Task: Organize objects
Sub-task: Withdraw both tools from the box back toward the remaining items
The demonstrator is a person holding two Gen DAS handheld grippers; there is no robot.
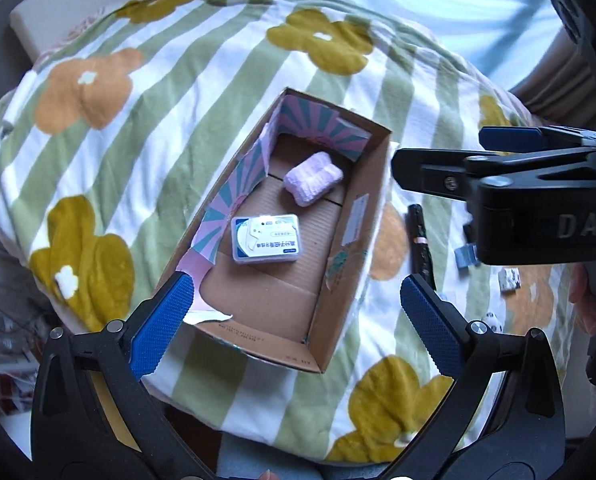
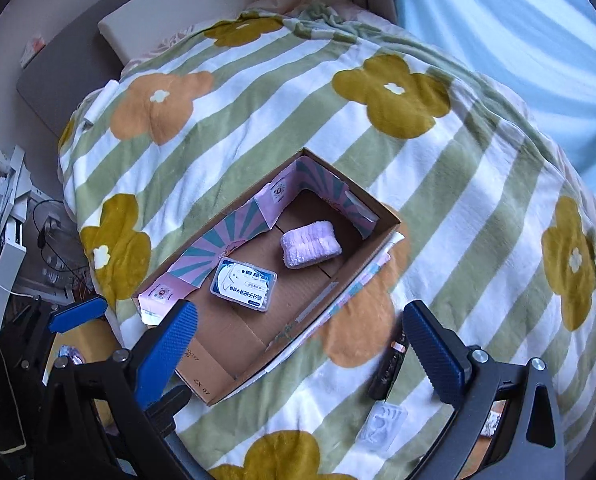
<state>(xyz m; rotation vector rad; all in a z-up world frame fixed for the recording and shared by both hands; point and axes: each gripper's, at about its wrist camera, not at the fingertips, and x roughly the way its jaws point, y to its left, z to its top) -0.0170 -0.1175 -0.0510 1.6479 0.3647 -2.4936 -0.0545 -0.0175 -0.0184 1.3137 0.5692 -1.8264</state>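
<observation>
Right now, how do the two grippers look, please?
Both look alike: black plastic frames with silver screws, and two fingers faced with blue, finely textured pads. The left gripper shows this in its own view. The right gripper also bears pale letters "DAS" on its body in the left view.

My claws wear blue pads (image 1: 165,320) on black frames. The blanket (image 2: 478,184) is green-and-white striped with mustard and orange flowers. The brown cardboard box (image 1: 372,184) has pink-and-teal rays inside, holding a lilac towel (image 1: 313,178) and white-blue case (image 1: 265,239).
</observation>
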